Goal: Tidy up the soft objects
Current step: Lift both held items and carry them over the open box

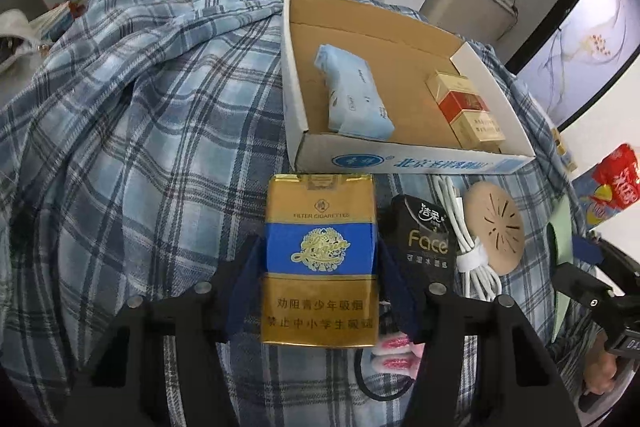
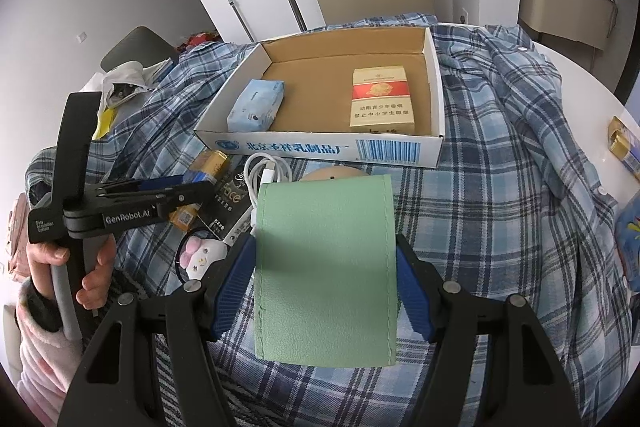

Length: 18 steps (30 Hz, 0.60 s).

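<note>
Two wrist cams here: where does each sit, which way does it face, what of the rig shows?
Left wrist: on the left gripper, looking down along its fingers at a gold-blue pack between them; the right gripper shows at the right edge.
Right wrist: on the right gripper, looking down at a green pouch it grips; the left gripper, hand and pink sleeve show at left.
Shared: box, tissue pack, red pack, white cable, plaid cloth.

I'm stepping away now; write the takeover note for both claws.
Left claw: shut on the gold-and-blue cigarette pack, just short of the cardboard box.
Right claw: shut on the green pouch, also in front of the box.
Done: blue tissue pack and red-and-gold pack lie in the box.
Left: both held items; black Face pack, white cable, tan disc on the plaid cloth.
</note>
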Tool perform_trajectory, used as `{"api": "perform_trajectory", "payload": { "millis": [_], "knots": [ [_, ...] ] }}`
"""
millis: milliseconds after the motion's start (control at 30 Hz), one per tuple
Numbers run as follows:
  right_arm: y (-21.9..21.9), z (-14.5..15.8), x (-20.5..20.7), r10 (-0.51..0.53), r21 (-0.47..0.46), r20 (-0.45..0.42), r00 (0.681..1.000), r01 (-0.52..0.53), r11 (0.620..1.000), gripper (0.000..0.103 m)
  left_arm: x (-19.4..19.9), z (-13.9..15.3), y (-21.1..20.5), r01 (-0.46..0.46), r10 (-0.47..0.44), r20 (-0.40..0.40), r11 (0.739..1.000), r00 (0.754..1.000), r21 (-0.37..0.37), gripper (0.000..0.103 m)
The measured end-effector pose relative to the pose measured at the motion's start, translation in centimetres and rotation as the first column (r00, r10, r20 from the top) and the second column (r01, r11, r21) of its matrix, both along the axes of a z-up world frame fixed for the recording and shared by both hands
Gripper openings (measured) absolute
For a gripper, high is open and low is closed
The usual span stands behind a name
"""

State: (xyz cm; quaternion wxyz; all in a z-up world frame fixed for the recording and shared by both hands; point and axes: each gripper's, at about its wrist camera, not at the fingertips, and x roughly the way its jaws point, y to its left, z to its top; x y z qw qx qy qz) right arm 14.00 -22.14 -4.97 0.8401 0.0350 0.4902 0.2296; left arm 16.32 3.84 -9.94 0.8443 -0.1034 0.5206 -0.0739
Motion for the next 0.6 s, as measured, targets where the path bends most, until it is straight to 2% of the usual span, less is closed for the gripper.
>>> {"api": "perform_trajectory", "payload": {
  "millis": [133,267,433,600],
  "knots": [
    [0.0,-0.3,0.3,-0.006,-0.005,-0.007,1.000,0.005,1.000,0.067,-0.3,0.2,0.1,-0.007,0.007,0.028,1.000,1.000,0.006,0.054],
    [-0.1,-0.4,0.5,-0.014,0.026,0.001,1.000,0.014,1.000,0.067,-1.4,1.6,-0.2,0.000,-0.004,0.119,0.999,0.993,0.036,0.053],
    [-0.4,0.4,0.3,-0.041,0.047,0.064,0.997,0.038,0.998,0.067,-3.5,4.4,-1.1,-0.008,-0.022,0.289,0.995,0.957,0.104,0.053],
    [-0.7,1.1,-0.1,-0.069,0.062,0.126,0.990,0.061,0.996,0.067,-5.1,6.3,-1.3,-0.020,-0.023,0.401,0.995,0.916,0.101,0.053]
  ]
}}
